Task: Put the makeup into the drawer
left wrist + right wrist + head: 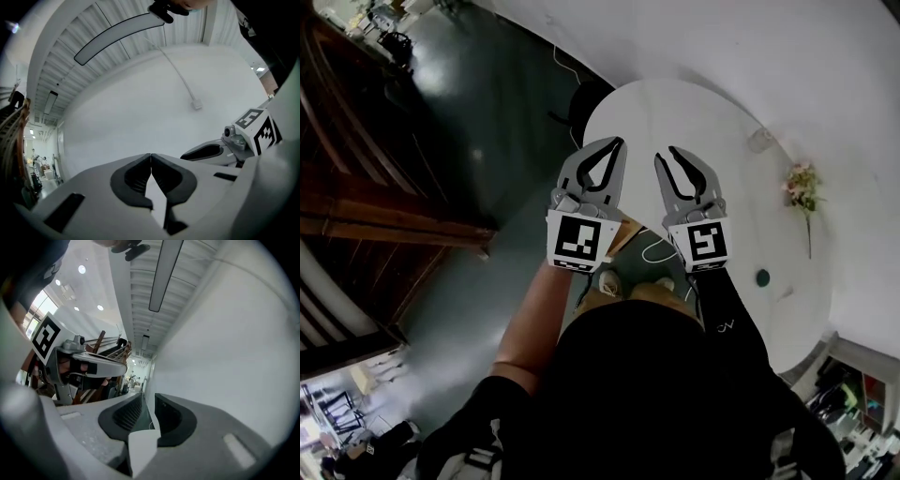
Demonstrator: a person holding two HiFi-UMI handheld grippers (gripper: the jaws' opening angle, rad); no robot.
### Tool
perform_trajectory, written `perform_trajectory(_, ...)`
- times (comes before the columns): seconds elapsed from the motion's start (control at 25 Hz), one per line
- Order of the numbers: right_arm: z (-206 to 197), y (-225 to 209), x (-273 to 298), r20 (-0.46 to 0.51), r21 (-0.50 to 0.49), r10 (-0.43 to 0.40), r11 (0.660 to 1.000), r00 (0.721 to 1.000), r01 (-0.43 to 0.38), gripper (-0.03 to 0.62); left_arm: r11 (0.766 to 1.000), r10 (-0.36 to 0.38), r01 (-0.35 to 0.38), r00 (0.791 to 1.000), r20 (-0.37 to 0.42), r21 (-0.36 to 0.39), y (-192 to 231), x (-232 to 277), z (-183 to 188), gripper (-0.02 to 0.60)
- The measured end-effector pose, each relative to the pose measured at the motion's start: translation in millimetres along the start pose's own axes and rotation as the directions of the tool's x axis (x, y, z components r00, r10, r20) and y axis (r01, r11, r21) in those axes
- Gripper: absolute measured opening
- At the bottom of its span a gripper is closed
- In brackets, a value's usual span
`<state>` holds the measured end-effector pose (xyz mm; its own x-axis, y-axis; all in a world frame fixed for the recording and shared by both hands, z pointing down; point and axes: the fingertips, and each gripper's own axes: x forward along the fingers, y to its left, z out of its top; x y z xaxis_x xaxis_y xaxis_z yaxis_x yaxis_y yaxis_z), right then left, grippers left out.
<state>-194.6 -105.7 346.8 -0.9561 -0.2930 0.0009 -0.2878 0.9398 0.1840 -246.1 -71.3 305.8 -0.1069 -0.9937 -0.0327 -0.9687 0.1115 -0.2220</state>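
Observation:
Both grippers are held up side by side, pointing level, over the near edge of a round white table. The left gripper is shut, and in the left gripper view its dark pads meet at the tips with nothing between them. The right gripper stands a little open; in the right gripper view a narrow gap shows between its pads, and it holds nothing. Each gripper view shows the other gripper beside it, with its marker cube. No makeup item or drawer appears in any view.
On the table lie a sprig of flowers, a small dark round object and a thin white cable. A dark chair stands at the table's far side. Dark wooden furniture fills the left. A white wall faces both grippers.

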Motion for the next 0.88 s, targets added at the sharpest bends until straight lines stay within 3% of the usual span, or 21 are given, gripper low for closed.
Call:
perform_trajectory(0.16,-2.8,-49.3,-34.5,-0.020,0.016,-0.087,0.996,0.996,0.087,0.083,0.996,-0.088,0.089,0.996,0.015,-0.007,-46.7,35.0,10.2,0.009)
perform_trajectory(0.28,-6.7,-94.4,-71.6,-0.024,0.027,-0.195,0.980,0.981,0.195,0.083,0.983,-0.184,0.184,0.983,0.030,0.000,-93.0,67.6,16.7,0.009)
perform_trajectory(0.48,-10.8,-155.6,-145.9,-0.032,-0.002,-0.384,0.923,0.923,0.384,0.083,0.932,-0.362,0.364,0.930,0.065,-0.006,-175.8,107.0,31.5,0.009)
perform_trajectory(0.64,-10.4,-189.4,-201.0,-0.004,-0.013,-0.471,0.882,0.882,0.471,0.083,0.886,-0.461,0.463,0.883,0.088,-0.003,-244.0,124.7,41.0,0.009)
perform_trajectory(0.76,-28.8,-208.9,-246.7,-0.065,-0.019,-0.533,0.846,0.844,0.533,0.083,0.851,-0.523,0.526,0.846,0.102,0.002,-292.4,132.6,46.6,0.009)
perform_trajectory(0.88,-34.0,-225.0,-284.7,-0.064,-0.017,-0.578,0.816,0.813,0.578,0.083,0.821,-0.568,0.571,0.815,0.109,0.008,-333.9,136.1,50.7,0.009)
